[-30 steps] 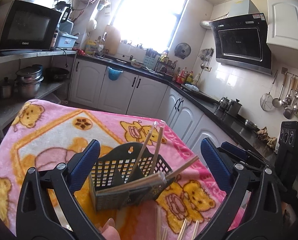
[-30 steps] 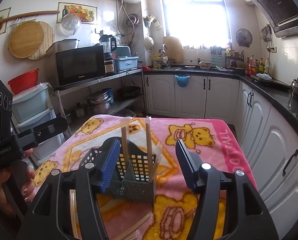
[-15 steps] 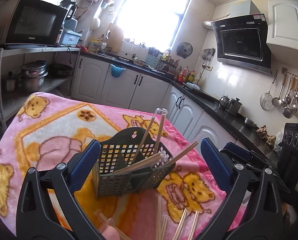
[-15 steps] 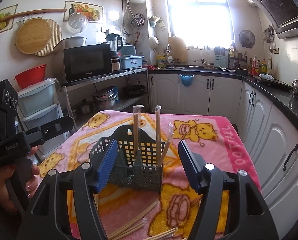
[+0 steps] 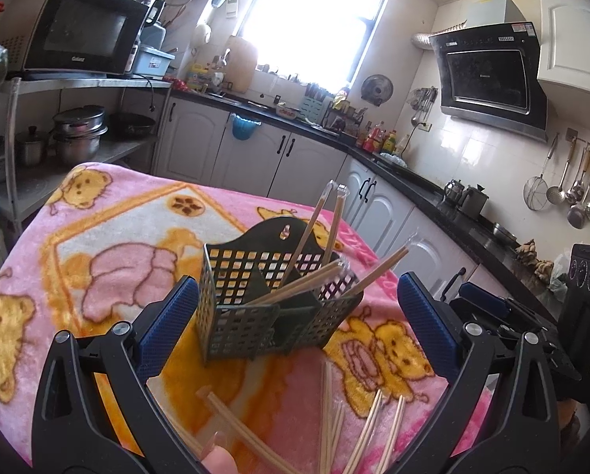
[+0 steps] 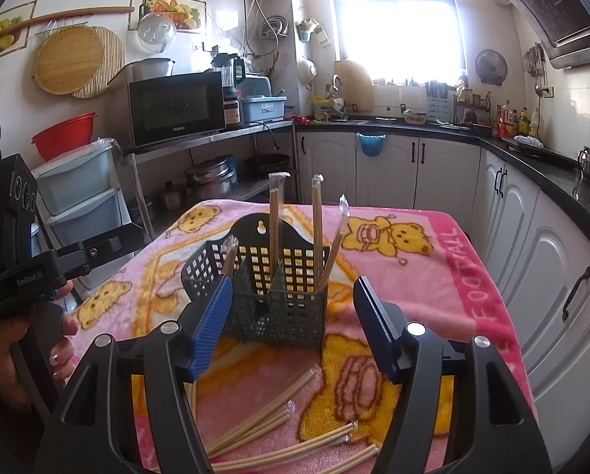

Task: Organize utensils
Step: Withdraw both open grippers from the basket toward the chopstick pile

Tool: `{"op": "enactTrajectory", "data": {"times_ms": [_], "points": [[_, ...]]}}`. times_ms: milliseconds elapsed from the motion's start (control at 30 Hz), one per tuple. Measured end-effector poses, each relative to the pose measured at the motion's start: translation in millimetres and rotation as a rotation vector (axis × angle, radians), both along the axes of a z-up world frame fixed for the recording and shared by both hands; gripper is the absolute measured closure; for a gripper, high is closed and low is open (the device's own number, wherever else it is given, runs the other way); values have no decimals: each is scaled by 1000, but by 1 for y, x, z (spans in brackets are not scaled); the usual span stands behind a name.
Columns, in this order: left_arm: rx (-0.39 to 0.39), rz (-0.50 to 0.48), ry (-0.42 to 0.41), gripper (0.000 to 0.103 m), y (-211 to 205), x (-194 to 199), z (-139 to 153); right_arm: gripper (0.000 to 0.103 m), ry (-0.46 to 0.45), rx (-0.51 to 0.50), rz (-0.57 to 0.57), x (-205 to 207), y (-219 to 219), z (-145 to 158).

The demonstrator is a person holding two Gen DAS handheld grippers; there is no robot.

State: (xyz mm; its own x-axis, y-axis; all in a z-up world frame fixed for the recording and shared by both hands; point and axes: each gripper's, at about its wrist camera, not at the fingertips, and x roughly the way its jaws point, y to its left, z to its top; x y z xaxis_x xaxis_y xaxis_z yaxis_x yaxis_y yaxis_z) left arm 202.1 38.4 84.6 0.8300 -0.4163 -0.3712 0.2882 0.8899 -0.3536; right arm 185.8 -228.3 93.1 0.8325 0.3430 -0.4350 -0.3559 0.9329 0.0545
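Observation:
A dark green slotted utensil basket [image 5: 235, 328] [image 6: 295, 316] stands upright on the pink bear blanket [image 5: 109, 213] [image 6: 433, 276]. Several plastic-wrapped chopsticks [image 5: 314, 229] [image 6: 316, 229] stick out of it, some upright, some leaning. More loose chopsticks [image 5: 374, 422] [image 6: 263, 420] lie on the blanket in front of the basket. My left gripper [image 5: 296, 280] hangs open a little short of the basket, nothing between its blue pads. My right gripper [image 6: 293, 280] is open too, just short of the basket, and holds nothing. A hand holds the left gripper [image 6: 18, 268] at the left edge of the right wrist view.
The blanket-covered table ends at its far edge [image 6: 334, 207], with white cabinets [image 6: 393, 166] and a black counter beyond. A metal rack with a microwave [image 6: 176, 106] and pots stands to the left. A fingertip [image 5: 217, 462] shows at the bottom of the left wrist view.
Both grippers have sunk and drawn back from the basket, bringing the loose chopsticks on the blanket into view. The pair that lay across the basket's front now leans inside it.

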Motion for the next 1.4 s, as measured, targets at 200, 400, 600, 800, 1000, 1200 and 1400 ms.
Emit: {"op": "enactTrajectory", "data": {"times_ms": [200,400,600,800,1000,1200,1400], "points": [[9,2,25,10,0,-4,-10,41,26,-5,-1,-5,-2,-12],[21,-2,53,10,-2,-8,-22,41,64,-12,-3,-8,-4,-28],[16,-6,96,10,-1,-10,-38,41,104,-14,-10,-8,-7,-43],[14,-9,136,10,0,-8,-52,41,139,-5,-19,-8,-12,-56],[25,-13,188,10,-3,-4,-69,41,182,1,-36,-5,-18,-71],[40,-23,245,10,-7,2,-88,41,232,-2,-49,-5,-24,-91],[51,-42,296,10,-11,7,-104,41,265,-7,-54,-2,-26,-106]]}}
